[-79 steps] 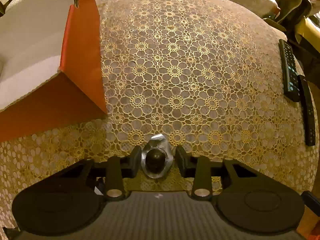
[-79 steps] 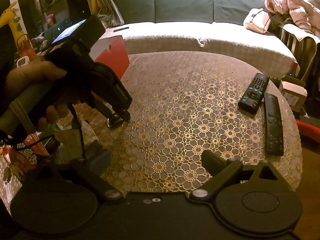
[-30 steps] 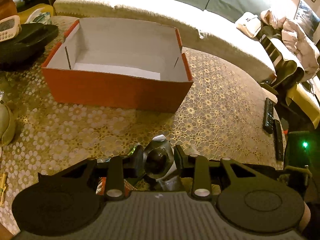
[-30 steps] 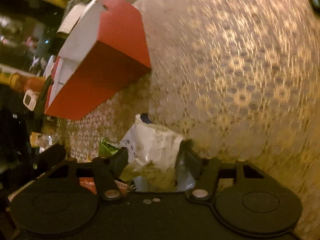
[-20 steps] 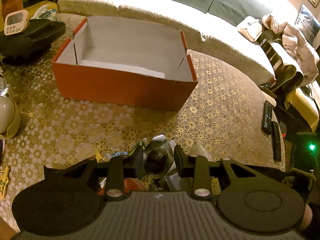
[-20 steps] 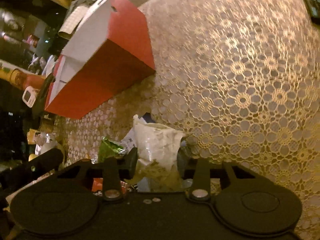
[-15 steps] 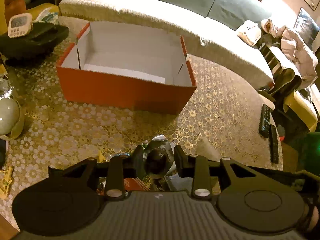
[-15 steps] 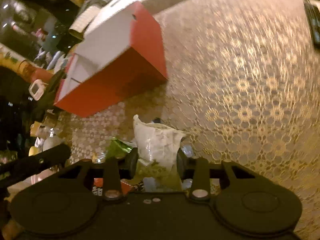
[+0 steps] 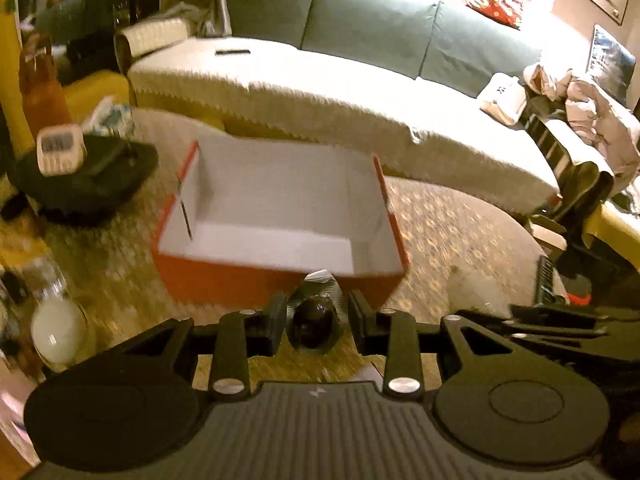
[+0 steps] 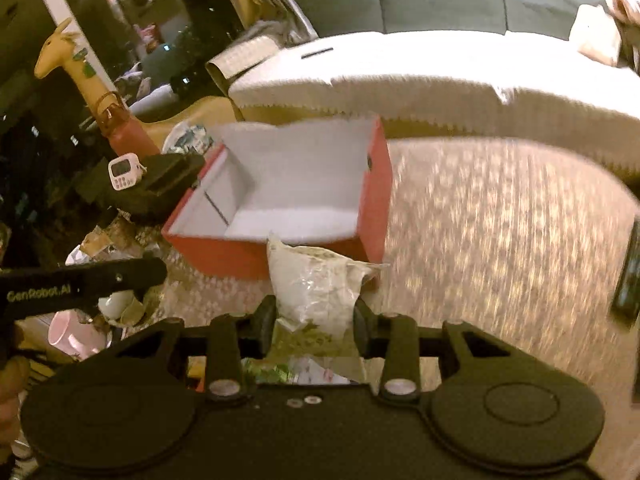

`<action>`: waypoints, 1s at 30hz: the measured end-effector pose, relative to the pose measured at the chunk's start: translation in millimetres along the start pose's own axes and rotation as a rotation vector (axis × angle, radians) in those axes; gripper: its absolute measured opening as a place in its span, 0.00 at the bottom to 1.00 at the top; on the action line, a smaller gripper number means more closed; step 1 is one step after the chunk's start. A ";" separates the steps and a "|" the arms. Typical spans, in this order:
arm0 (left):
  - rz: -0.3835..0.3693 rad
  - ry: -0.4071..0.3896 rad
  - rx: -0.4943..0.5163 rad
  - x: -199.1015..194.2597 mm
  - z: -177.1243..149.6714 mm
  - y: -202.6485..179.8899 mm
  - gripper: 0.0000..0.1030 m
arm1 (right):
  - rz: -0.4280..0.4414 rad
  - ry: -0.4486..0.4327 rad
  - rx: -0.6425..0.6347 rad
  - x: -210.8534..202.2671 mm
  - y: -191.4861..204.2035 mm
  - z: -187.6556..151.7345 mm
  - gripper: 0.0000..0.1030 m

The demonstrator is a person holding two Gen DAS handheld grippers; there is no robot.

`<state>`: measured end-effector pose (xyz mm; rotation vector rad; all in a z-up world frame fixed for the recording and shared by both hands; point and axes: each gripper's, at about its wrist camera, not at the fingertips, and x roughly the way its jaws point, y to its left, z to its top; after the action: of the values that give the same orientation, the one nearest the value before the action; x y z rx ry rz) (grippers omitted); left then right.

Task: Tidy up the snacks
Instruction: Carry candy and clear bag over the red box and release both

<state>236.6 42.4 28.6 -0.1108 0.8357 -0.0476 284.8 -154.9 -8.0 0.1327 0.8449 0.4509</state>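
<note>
A red cardboard box [image 9: 224,276], open and white inside, stands on the lace-covered table [image 9: 460,232]; it also shows in the right wrist view [image 10: 376,200]. My left gripper [image 9: 316,316] is shut on a small dark round snack in a silver wrapper [image 9: 316,312], held above the table just in front of the box. My right gripper [image 10: 314,324] is shut on a pale crinkled snack bag [image 10: 316,284], held up in front of the box's near right corner. The left gripper's body [image 10: 80,284] shows at the left of the right wrist view.
A sofa with a white cover [image 9: 340,96] runs behind the table. A black tray with a white timer [image 9: 60,148] lies left of the box. Remote controls [image 10: 630,272] lie at the table's right edge. Loose snack packets and a pink cup [image 10: 76,332] lie at the left.
Both grippers have risen and moved toward the red box with their snacks. The right gripper closed on the pale bag. The box now looks nearer and more centred in both views.
</note>
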 end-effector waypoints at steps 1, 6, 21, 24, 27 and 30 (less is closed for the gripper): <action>0.012 -0.005 0.009 2.0 5.0 1.2 0.31 | -0.003 -0.010 -0.020 0.1 2.5 6.2 0.37; 0.065 -0.014 0.042 16.3 30.4 6.9 0.32 | -0.029 -0.038 -0.108 11.2 17.2 34.1 0.37; 0.226 0.070 0.107 103.3 74.7 37.9 0.32 | -0.100 0.008 -0.258 92.2 37.4 79.6 0.37; 0.233 0.095 0.106 122.8 76.1 43.1 0.32 | -0.098 0.033 -0.256 113.3 38.5 82.5 0.37; 0.230 0.123 0.099 139.7 75.7 47.3 0.32 | -0.091 0.062 -0.260 131.7 38.7 81.9 0.37; 0.220 0.157 0.096 155.3 71.7 48.2 0.32 | -0.098 0.090 -0.264 147.2 37.7 79.4 0.37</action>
<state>393.7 82.6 -43.8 0.0759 0.9968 0.1116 416.5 -51.9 -46.3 -0.1724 0.8679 0.4747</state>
